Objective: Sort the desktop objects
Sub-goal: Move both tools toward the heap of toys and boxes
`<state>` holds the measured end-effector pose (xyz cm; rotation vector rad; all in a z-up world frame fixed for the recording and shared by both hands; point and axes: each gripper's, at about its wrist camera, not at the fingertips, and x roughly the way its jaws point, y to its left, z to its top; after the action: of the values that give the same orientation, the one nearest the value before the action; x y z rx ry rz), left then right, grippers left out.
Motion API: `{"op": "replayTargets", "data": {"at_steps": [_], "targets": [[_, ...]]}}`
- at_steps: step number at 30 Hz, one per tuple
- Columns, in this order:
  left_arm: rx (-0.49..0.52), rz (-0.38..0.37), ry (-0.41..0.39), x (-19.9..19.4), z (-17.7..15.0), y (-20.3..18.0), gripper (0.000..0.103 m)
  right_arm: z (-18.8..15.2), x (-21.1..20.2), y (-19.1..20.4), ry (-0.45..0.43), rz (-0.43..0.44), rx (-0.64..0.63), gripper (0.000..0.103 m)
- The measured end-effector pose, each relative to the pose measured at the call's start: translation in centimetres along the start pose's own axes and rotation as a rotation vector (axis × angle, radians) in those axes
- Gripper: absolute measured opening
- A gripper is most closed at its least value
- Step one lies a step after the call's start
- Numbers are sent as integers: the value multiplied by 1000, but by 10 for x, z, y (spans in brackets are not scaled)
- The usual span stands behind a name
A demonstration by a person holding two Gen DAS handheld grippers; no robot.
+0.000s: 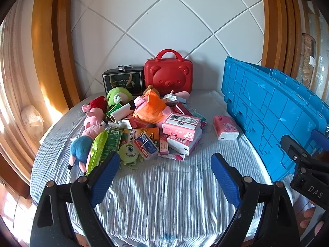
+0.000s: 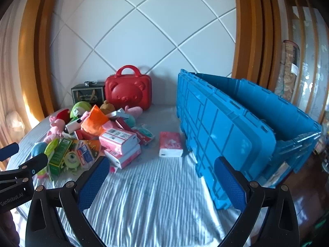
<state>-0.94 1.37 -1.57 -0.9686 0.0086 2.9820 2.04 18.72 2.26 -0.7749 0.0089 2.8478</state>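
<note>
A heap of plush toys, small boxes and tissue packs [image 1: 181,126] lies on the striped cloth in the left wrist view and also shows in the right wrist view [image 2: 118,140]. A single pink tissue pack [image 1: 225,128] [image 2: 170,144] lies apart, beside the blue crate [image 1: 273,111] [image 2: 230,135]. My left gripper [image 1: 165,164] is open and empty, short of the heap. My right gripper [image 2: 162,170] is open and empty, short of the single pack. A green one-eyed plush [image 1: 128,154] [image 2: 71,159] sits at the heap's near edge.
A red bear-face case [image 1: 168,76] [image 2: 128,92] and a black box [image 1: 123,80] [image 2: 88,95] stand at the back against the white tiled wall. The blue crate's lid stands upright on the right. The cloth-covered table [image 1: 164,195] has a rounded edge.
</note>
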Motion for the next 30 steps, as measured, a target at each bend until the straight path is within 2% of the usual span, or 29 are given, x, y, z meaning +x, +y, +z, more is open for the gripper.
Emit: {"op": "replayTargets", "data": {"at_steps": [6,15,18,23,26,30], "targets": [[-44,60,60,27,1,3,91,7,38,8,40,82,-48,103],[-148,195,228,91,-7,21,91,9,125,26,170,260,-134,103],[-180,264,297,112,-14,36,91,5,152,27,208,319,-149,103],[-213,359,370,141,-33,70,91,-5,193,30,287,334,-131,103],[-213,345,397,160,-37,84,91,-13,206,33,323,305,-154,103],[-165,309,422,191,-33,93,91,-20,220,37,367,243,-119,103]]}}
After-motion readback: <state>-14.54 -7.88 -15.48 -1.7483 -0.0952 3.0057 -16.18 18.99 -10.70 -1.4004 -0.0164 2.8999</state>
